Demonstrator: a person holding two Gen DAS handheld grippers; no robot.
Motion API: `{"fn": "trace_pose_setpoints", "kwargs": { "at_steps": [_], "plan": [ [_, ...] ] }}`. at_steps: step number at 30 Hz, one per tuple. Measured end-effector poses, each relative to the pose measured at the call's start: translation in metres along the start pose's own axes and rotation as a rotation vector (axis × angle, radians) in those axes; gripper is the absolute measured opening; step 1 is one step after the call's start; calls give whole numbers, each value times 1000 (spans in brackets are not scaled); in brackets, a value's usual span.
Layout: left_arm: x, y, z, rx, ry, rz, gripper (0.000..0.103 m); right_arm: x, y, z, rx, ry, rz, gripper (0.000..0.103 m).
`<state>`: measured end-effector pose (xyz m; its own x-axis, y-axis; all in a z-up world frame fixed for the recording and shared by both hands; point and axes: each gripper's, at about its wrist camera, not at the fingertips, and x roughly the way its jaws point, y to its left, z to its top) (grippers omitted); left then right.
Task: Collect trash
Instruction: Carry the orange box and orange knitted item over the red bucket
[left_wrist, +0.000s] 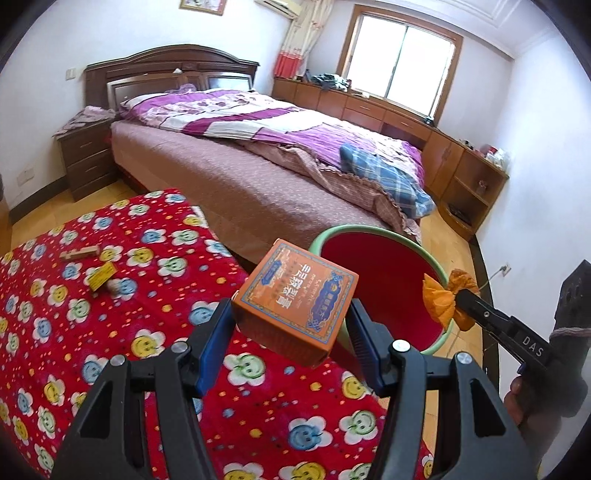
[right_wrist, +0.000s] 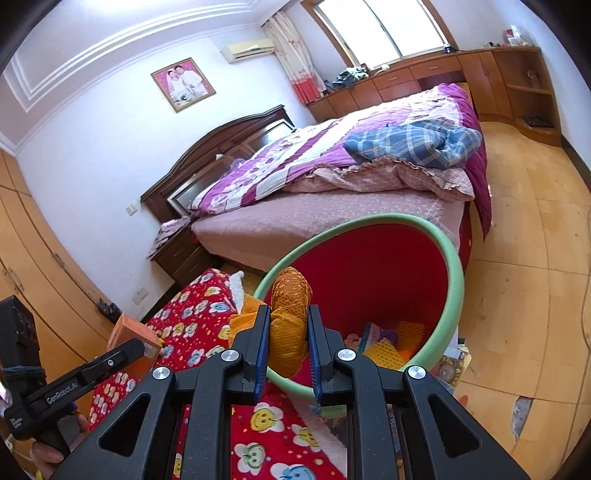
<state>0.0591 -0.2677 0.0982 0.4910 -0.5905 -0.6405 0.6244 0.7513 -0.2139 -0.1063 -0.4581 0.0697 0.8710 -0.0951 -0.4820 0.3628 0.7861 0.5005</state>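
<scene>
Nearest the lens: left gripper (left_wrist: 291, 325), fingers clenched on the side faces of an orange box (left_wrist: 295, 302), printed top tilted up toward camera. Box hangs over the counter edge (red smiley-flower blanket (left_wrist: 110, 314)), bin (left_wrist: 441, 334) just right of and beyond the fingers. Right gripper (right_wrist: 286, 332) has its fingers pinched on a crumpled orange wrapper (right_wrist: 290, 317); the wad sticks out past the fingertips and sits at the near rim of the bin (right_wrist: 452, 314), part over the mouth. Step in hand, as I read it: drop both pieces in. To do it well: carry the box further right until it's fully past the green rim before letting go; it's wide and held skewed, so a corner could clip the rim and fall back on the blanket. Push the wrapper forward past the rim too; it's light and may cling to a pad, so spread the fingers fully. Release one at a time so the two tools, near each other at the rim, don't collide. Container: single round bin, green rim, red inside, on the floor between counter and bed (right_wrist: 332, 221). It already holds yellow mesh foam (right_wrist: 388, 350) and some printed packaging at the bottom, plenty of room left. Left of the left fingers, still on the blanket: a small yellow box (left_wrist: 101, 277), a brownish box (left_wrist: 79, 254) and a small pale lump I can't identify. More trips needed, I'd say.
</scene>
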Motion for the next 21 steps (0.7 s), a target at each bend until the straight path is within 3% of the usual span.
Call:
{"fn": "trace_pose_setpoints", "kwargs": {
  "at_steps": [21],
  "plan": [
    [53, -61, 4, 109, 43, -115, 62, -3, -37, 5, 36, -10, -47, 19]
  ]
}}
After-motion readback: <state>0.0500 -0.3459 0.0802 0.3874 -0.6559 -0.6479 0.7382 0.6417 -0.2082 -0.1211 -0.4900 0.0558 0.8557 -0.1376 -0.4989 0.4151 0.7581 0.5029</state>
